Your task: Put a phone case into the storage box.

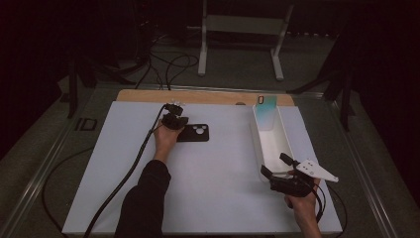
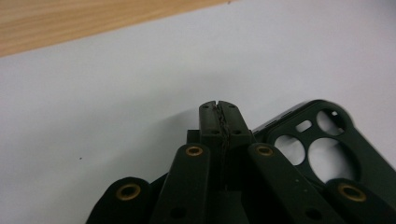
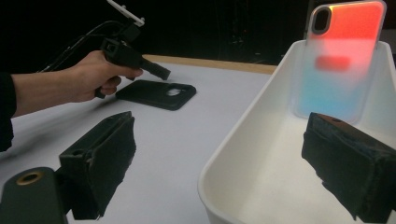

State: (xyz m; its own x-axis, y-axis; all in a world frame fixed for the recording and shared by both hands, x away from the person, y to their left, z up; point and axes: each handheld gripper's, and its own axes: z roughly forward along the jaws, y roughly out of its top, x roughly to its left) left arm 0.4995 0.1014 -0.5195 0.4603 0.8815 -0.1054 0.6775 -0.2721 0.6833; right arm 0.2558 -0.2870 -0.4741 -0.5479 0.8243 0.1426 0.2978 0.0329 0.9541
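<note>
Flat on the white board, black phone case (image 1: pixel 193 133) shows round camera cutouts.

Phone case (image 1: pixel 194 132) lies left of tray (image 1: pixel 277 148).

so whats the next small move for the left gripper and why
Probably open it and lower it onto the near edge of the black case. The left gripper is shut with nothing between its jaws, just beside the case, which lies flat on the white mat.
</note>
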